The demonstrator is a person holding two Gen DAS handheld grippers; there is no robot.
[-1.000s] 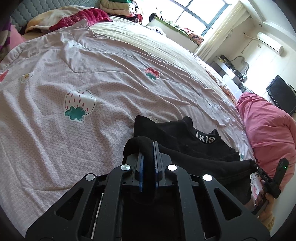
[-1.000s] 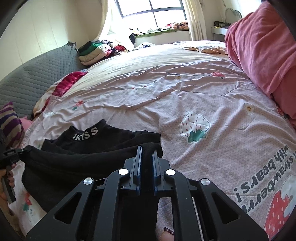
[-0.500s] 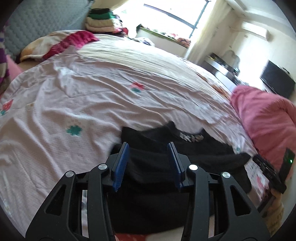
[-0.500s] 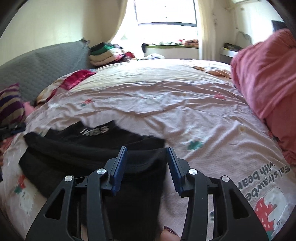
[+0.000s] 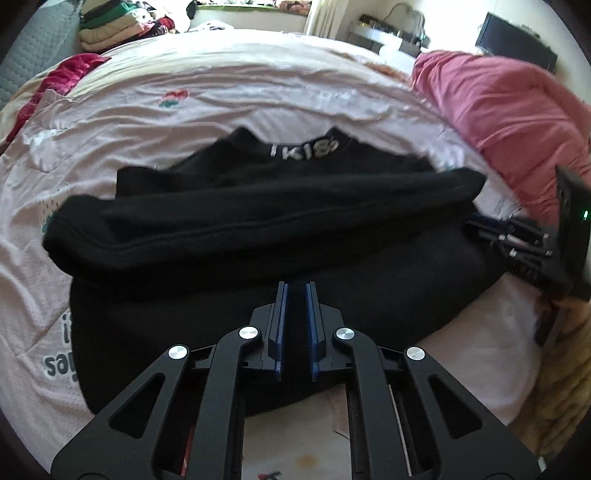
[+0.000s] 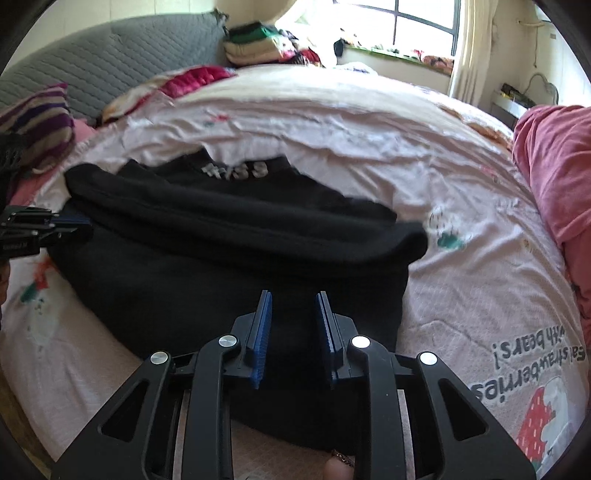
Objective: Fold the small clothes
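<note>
Left gripper [image 5: 295, 291] sits low over the near part of the black garment [image 5: 258, 229]; jaws nearly together with a narrow gap, dark cloth visible through the gap, can't tell if they pinch it or just hang over it. Right gripper [image 6: 293, 299] is released, blue pads [image 6: 263, 325] clearly apart, nothing between them, black garment [image 6: 229, 251] directly under and ahead of the tips. Garment lies on the pink strawberry-print bedspread [image 6: 480, 266], folded: a thick rolled fold runs crosswise just ahead of both grippers, collar with white lettering [image 5: 304, 150] beyond it. In the left view the other gripper shows at far right, tips at the garment's right edge; in the right view the other one shows at far left, at its left edge. Further out: red-pink duvet [image 5: 517, 122] to the right, grey headboard [image 6: 110, 66] and stacked clothes [image 6: 255, 46] ahead-left, window [image 6: 421, 18] at the back.
</note>
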